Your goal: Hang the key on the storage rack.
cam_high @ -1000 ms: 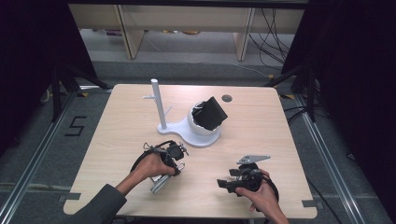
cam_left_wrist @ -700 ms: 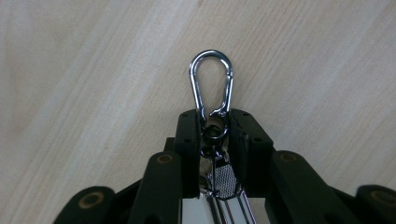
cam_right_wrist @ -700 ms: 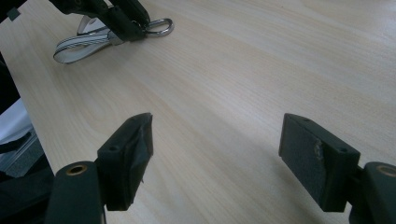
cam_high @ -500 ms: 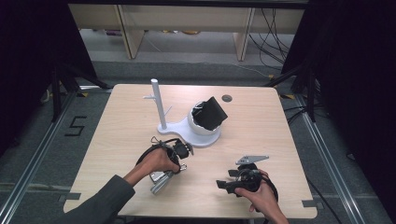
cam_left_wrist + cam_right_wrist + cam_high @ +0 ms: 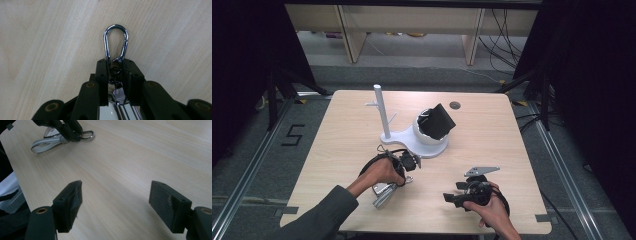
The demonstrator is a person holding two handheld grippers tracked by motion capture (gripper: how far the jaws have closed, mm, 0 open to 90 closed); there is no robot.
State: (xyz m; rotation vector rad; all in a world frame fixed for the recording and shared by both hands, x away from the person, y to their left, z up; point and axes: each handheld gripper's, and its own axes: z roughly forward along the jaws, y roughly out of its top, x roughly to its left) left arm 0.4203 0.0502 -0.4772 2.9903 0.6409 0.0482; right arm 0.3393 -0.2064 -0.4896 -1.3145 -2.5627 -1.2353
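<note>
High view: left hand-held gripper (image 5: 388, 186) down on the pale wooden counter (image 5: 512, 130), jaws just drawn in on a grey-and-white striped strap keyring with chrome snap hook (image 5: 382, 195). White stand with a bowl-shaped cup (image 5: 428, 136) behind; cup held a black box-like object, identity unclear. Right hand-held gripper (image 5: 457, 192) apart, spread.

Left gripper view: pinched at the hook's swivel neck (image 5: 115, 67); loop lay flat on the counter. Judged light; metal slick, strap floppy, neck the firm hold.

Right gripper view: jaws wide, nothing between.

pale wooden table (image 5: 337, 130) with white stand (image 5: 412, 142), lanyard (image 5: 384, 192)
</note>
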